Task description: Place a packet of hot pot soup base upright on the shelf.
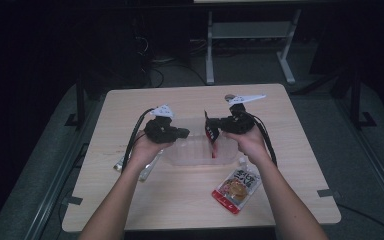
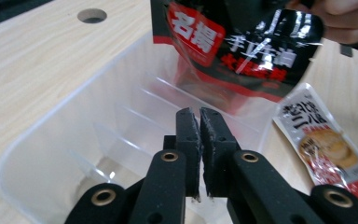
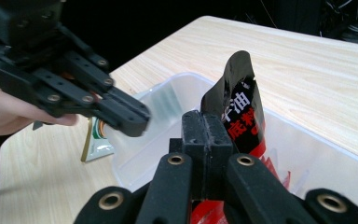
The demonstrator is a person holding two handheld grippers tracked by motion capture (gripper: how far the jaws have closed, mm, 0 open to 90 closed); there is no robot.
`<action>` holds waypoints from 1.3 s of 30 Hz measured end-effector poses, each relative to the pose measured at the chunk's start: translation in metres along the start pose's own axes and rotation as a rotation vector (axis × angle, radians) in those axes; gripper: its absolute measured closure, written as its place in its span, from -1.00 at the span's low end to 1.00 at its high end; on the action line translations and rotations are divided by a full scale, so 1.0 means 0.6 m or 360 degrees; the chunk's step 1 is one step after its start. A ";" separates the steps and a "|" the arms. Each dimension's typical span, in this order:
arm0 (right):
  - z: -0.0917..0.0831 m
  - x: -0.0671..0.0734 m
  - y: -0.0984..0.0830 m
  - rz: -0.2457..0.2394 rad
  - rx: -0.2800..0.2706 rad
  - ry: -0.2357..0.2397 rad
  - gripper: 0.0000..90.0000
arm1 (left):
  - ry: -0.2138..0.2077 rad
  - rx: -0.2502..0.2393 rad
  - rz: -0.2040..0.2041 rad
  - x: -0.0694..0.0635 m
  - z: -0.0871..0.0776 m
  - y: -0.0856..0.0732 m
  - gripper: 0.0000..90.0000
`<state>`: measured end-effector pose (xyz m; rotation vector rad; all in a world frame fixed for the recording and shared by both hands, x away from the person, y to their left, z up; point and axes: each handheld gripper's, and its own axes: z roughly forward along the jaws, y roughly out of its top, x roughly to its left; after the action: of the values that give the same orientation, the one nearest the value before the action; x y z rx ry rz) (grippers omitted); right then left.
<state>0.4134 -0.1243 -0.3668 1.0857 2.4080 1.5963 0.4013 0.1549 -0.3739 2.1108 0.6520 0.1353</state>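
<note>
Counting what is sitting on the table

I am seeing two grippers, left (image 1: 181,133) and right (image 1: 214,123), one clear bin (image 1: 195,150) between them, and three packets: black-red (image 1: 210,131) in the right one, tan (image 1: 236,189) near it, green-edged (image 3: 94,137) beside the left.

My left gripper (image 1: 182,133) at the clear bin's (image 1: 190,156) left end, my right gripper (image 1: 215,123) gripping a black-and-red packet (image 1: 210,132) above it, a red-edged pouch (image 1: 236,190) on the table (image 1: 130,105) near my right forearm.
</note>
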 end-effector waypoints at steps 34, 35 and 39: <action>-0.107 0.022 -0.043 -0.0155 0.0109 -0.0100 -0.33 | 0.0064 0.0003 -0.0056 -0.041 -0.134 -0.097 0.06; -0.109 0.023 -0.048 -0.0160 0.0127 -0.0115 -0.34 | 0.0062 0.0010 -0.0057 -0.043 -0.138 -0.102 0.06; -0.121 0.026 -0.070 -0.0171 0.0131 -0.0117 -0.34 | 0.0064 0.0018 -0.0067 -0.053 -0.149 -0.122 0.05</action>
<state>0.3503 -0.1818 -0.3628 0.9898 2.4581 1.4119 0.3154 0.2385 -0.3741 2.1082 0.7222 0.1514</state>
